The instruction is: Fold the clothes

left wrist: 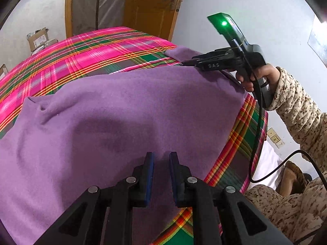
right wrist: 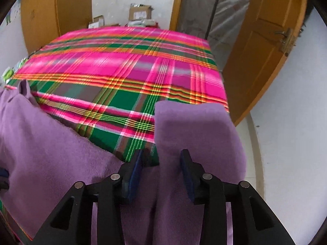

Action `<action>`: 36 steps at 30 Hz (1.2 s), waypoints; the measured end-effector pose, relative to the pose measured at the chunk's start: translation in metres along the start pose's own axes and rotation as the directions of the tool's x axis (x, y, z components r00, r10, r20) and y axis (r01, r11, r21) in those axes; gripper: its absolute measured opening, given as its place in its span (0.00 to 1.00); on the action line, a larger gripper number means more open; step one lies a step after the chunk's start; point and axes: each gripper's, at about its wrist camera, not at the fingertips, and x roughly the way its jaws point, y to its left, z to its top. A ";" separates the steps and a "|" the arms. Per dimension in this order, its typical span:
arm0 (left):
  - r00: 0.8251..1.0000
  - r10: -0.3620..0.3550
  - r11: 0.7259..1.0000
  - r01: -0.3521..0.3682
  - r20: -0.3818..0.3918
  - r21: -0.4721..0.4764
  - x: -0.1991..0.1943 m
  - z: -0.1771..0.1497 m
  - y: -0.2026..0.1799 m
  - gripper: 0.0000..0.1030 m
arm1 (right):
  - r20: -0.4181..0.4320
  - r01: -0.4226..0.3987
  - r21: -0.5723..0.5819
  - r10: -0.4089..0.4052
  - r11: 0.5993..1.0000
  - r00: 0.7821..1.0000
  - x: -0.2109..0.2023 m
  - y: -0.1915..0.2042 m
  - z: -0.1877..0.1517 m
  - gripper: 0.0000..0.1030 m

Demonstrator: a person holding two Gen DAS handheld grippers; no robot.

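A purple fleece garment (left wrist: 122,112) lies spread on a bed covered in pink and green plaid cloth (left wrist: 81,57). My left gripper (left wrist: 161,157) hovers low over the garment's near part, close to its hem. Its jaws stand a narrow gap apart, and the fabric lies flat under them. A hand (left wrist: 259,75) holds my right gripper (left wrist: 184,62) at the garment's far right corner, beside a sleeve (left wrist: 179,53). In the right wrist view that gripper (right wrist: 162,159) is open. The sleeve (right wrist: 194,126) runs between its fingers, and plaid shows beside the left pad. The garment's body (right wrist: 51,143) lies to the left.
The bed's right edge (left wrist: 259,134) drops to a pale floor, where the right gripper's cable (left wrist: 257,143) hangs. A wooden door (right wrist: 261,61) stands open at the right, next to a plastic-covered wardrobe (right wrist: 224,20). Cardboard boxes (right wrist: 141,12) sit beyond the bed's far end.
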 end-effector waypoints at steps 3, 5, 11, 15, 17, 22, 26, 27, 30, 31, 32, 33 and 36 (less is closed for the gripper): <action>1.000 -0.001 1.000 0.001 0.001 -0.004 0.000 0.000 0.000 0.16 | -0.015 0.031 -0.003 -0.031 1.000 0.999 0.004 0.001 0.005 0.39; 1.000 -0.001 1.000 0.001 0.002 -0.005 0.000 0.001 0.001 0.16 | -0.020 0.047 -0.003 -0.047 0.999 0.999 0.005 -0.001 0.007 0.39; 1.000 0.000 1.000 0.000 0.004 -0.005 0.000 0.000 0.002 0.16 | -0.012 0.085 0.030 -0.085 0.996 0.996 0.001 -0.011 0.007 0.11; 1.000 0.006 1.000 -0.006 0.004 0.000 0.000 0.000 0.001 0.16 | 0.050 0.090 0.099 -0.095 0.991 0.994 -0.017 -0.026 0.004 0.05; 1.000 0.006 1.000 -0.006 0.004 -0.002 0.000 0.000 0.002 0.16 | 0.078 0.068 0.159 -0.082 0.985 0.994 -0.027 -0.040 0.001 0.05; 1.000 0.007 1.000 -0.007 0.004 -0.005 -0.001 0.000 0.003 0.16 | 0.145 0.023 0.324 -0.073 0.946 0.987 -0.056 -0.080 -0.017 0.05; 1.000 0.009 1.000 -0.009 0.002 -0.007 0.000 0.001 0.003 0.16 | 0.181 -0.007 0.453 -0.085 0.892 0.980 -0.074 -0.114 -0.045 0.05; 1.000 0.010 1.000 -0.010 0.002 -0.008 0.000 0.001 0.003 0.16 | 0.187 -0.016 0.479 -0.085 0.878 0.979 -0.077 -0.120 -0.052 0.05; 1.000 0.015 1.000 -0.015 0.001 -0.009 0.000 0.002 0.002 0.16 | 0.202 -0.039 0.552 -0.089 0.833 0.975 -0.081 -0.138 -0.072 0.05; 1.000 0.016 1.000 -0.016 0.001 -0.010 0.000 0.002 0.002 0.16 | 0.207 -0.045 0.574 -0.092 0.817 0.974 -0.081 -0.142 -0.079 0.05; 1.000 0.016 1.000 -0.016 0.001 -0.013 0.000 0.002 0.002 0.16 | 0.211 -0.052 0.596 -0.095 0.801 0.973 -0.082 -0.147 -0.086 0.05; 1.000 0.017 1.000 -0.017 0.000 -0.014 -0.001 0.001 0.002 0.16 | 0.216 -0.058 0.617 -0.098 0.785 0.972 -0.082 -0.152 -0.093 0.04; 1.000 0.023 1.000 -0.023 -0.001 -0.013 -0.001 0.002 0.001 0.16 | 0.217 -0.073 0.675 -0.104 0.734 0.971 -0.082 -0.164 -0.114 0.04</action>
